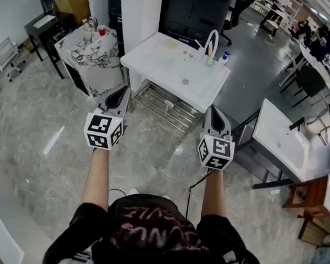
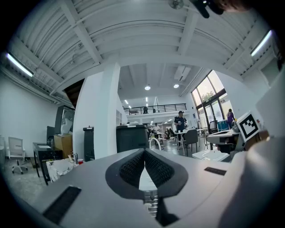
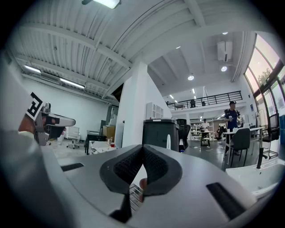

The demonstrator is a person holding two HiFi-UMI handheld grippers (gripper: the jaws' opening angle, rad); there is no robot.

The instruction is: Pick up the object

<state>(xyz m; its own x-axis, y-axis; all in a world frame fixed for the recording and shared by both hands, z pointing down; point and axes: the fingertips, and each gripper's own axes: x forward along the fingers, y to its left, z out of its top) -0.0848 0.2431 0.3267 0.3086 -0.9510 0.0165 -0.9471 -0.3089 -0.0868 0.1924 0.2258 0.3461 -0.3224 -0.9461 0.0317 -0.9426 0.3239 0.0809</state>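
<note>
A white table (image 1: 158,66) stands ahead of me. On it are a green bottle (image 1: 209,59), a blue-capped bottle (image 1: 225,58), a white loop-shaped piece (image 1: 213,40) and a small grey round item (image 1: 185,81). A wire shelf (image 1: 164,105) under the table carries a small white object (image 1: 168,105). My left gripper (image 1: 121,92) (image 2: 144,152) is held in the air short of the table's near left corner, jaws shut and empty. My right gripper (image 1: 214,110) (image 3: 143,148) hovers by the near right corner, also shut with nothing in it.
To the left stand a marble-patterned table (image 1: 94,59) with cups and a dark desk (image 1: 41,27). A white column (image 1: 140,8) and a black cabinet (image 1: 193,12) stand behind the table. At right are a second white table (image 1: 280,139) and a wooden stool (image 1: 312,196).
</note>
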